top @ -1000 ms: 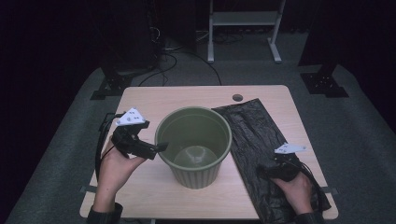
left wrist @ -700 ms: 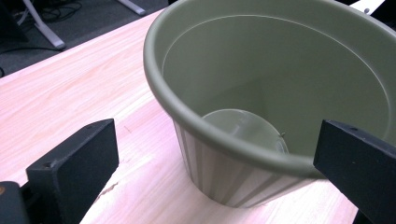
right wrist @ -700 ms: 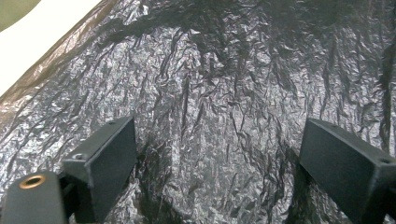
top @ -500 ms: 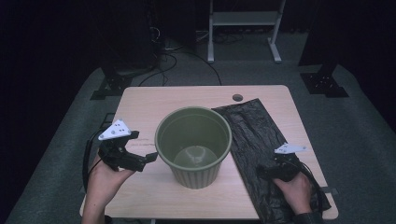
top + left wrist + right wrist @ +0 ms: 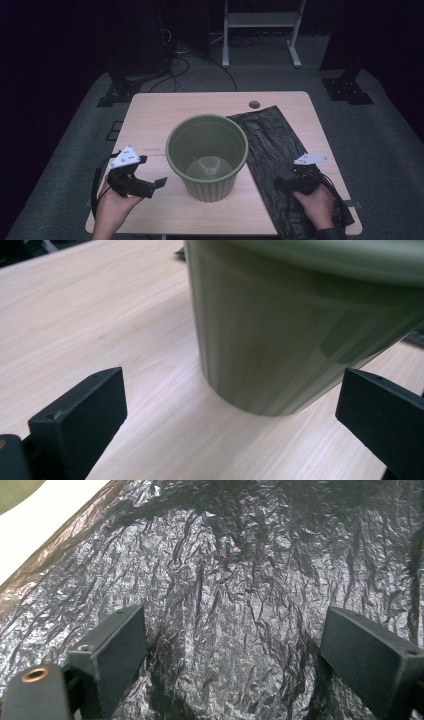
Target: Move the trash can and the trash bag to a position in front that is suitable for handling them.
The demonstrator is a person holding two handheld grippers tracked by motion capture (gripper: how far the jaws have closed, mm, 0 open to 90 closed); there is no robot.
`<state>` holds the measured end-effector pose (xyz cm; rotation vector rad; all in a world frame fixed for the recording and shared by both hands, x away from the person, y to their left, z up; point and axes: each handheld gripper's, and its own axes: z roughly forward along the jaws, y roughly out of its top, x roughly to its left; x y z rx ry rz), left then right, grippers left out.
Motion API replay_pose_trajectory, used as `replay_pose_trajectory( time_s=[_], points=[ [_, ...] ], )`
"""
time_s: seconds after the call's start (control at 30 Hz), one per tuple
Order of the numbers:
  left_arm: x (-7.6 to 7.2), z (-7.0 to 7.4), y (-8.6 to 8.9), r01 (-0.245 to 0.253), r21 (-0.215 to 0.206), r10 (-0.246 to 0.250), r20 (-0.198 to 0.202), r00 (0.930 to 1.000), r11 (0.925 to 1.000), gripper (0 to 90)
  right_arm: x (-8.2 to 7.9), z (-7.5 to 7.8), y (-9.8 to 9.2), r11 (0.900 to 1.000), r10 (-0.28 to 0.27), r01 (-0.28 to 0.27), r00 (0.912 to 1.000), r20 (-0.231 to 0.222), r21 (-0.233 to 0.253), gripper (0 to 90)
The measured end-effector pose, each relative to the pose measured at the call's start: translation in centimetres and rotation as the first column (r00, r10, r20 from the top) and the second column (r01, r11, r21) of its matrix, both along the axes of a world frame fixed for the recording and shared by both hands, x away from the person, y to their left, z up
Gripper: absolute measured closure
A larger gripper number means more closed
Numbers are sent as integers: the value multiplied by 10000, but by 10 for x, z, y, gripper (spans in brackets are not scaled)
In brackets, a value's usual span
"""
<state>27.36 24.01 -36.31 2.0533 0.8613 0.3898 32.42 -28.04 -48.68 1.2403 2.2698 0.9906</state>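
An empty olive-green bucket (image 5: 207, 155) stands upright at the middle of the wooden table (image 5: 150, 120). A crumpled black plastic bag (image 5: 280, 150) lies flat to its right. My left gripper (image 5: 155, 186) is open near the table's front left, its jaws pointing at the bucket's base (image 5: 270, 365) and a short way from it. My right gripper (image 5: 283, 185) is open low over the bag's near part, and the bag (image 5: 240, 580) lies wrinkled between and beyond its jaws. Nothing is held.
A small round hole (image 5: 254, 104) sits near the table's far edge. Beyond the table are cables (image 5: 180, 55), a white stand (image 5: 260, 30) and black stand feet (image 5: 347, 87) on grey carpet.
My left gripper has drawn back from the bucket's rim toward the table's front left and lower. The right gripper has stayed on the bag.
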Motion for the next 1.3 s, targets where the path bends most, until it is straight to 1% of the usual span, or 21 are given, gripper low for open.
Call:
replay_pose_trajectory(
  time_s=[0.17,0.27,0.37,0.5,0.57,0.63,0.77,0.9,1.03,1.1,1.13,1.3],
  points=[
    [1,-17,-1,-103,158,103,2,9999,9998,0,0,0,0,10000,16,-16,10000,-2,1,103],
    [3,-28,0,-3,231,3,4,10000,9997,0,0,0,0,10000,26,-26,10000,0,-1,103],
    [5,-37,0,-36,201,36,27,10000,9998,0,0,0,0,10000,48,-48,10000,1,-2,103],
    [8,-49,1,-82,312,82,-7,10000,9995,0,0,0,0,10000,53,-53,10000,-1,12,103],
    [10,-54,1,-128,375,126,42,9999,9992,0,0,0,0,10000,59,-59,10000,0,11,103],
    [12,-60,1,-174,308,173,37,9998,9994,0,0,0,0,10000,61,-61,10000,-1,12,103],
    [16,-72,-1,-154,369,153,39,9999,9992,0,0,0,0,10000,69,-69,10000,-1,13,102],
    [21,-84,-6,-94,520,101,-118,9999,9986,0,0,0,0,10000,85,-85,10000,1,3,102],
    [25,-92,-8,-42,702,57,-214,9998,9975,0,0,0,0,9999,108,-108,9999,12,0,103],
    [26,-95,-9,-42,725,62,-270,9996,9974,0,0,0,0,9999,117,-117,9999,14,-2,103],
    [26,-97,-9,-55,730,71,-221,9997,9973,0,0,0,0,9999,120,-120,9999,14,-3,103],
    [30,-105,-10,-94,814,116,-256,9996,9966,0,0,0,0,9999,122,-122,9999,15,-2,103]
  ],
)
